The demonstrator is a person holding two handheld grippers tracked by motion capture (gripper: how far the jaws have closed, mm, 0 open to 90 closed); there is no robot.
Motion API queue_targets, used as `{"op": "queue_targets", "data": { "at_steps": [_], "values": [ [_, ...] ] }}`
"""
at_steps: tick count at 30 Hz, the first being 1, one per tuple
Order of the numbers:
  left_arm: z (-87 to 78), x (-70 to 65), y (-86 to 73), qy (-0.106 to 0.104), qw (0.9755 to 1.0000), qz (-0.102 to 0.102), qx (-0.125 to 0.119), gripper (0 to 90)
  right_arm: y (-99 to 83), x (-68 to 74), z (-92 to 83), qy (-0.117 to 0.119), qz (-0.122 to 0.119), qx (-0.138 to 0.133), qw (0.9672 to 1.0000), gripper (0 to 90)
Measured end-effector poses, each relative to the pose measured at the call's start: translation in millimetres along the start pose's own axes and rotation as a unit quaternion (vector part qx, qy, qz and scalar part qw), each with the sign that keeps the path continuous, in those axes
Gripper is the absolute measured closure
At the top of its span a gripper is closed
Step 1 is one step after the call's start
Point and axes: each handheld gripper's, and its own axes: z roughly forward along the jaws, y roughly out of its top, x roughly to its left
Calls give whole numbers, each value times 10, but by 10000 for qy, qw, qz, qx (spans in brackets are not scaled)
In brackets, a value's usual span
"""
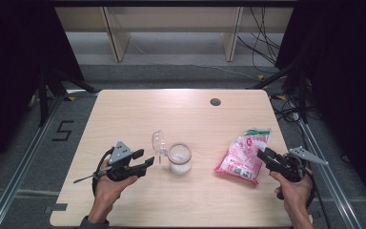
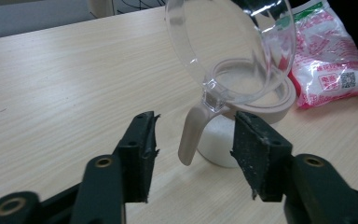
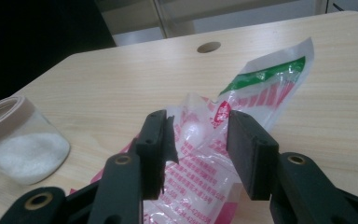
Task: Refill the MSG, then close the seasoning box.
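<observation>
A small glass jar [image 1: 179, 158] with white grains in it stands near the table's middle, its clear hinged lid [image 1: 158, 142] flipped up to the left. My left gripper [image 1: 145, 160] lies just left of it. In the left gripper view the jaws of the left gripper [image 2: 196, 140] stand apart on either side of the beige lid tab [image 2: 192, 133], with a gap on each side. A pink and white plastic bag [image 1: 245, 155] lies to the right. My right gripper [image 1: 262, 153] is at its right edge. Its jaws [image 3: 198, 135] are open over the crumpled bag [image 3: 200, 168].
The light wooden table [image 1: 171, 109] has a round cable hole [image 1: 215, 101] at the back right. The person's hands come in at the front edge. Metal rails and cables run along the floor on both sides.
</observation>
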Motion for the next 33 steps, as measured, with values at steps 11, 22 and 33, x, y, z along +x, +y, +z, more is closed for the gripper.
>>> {"op": "queue_targets", "data": {
  "at_steps": [11,22,33],
  "values": [
    [55,22,54,139,9992,352,-120,853,-24,170,-93,74,-437,-56,9990,571],
    [74,-15,128,78,9987,479,-159,893,-83,286,-123,205,-632,-14,9978,557],
    [122,-73,199,23,9982,553,-218,893,-128,339,-163,319,-690,76,9971,541]
  ]
}}
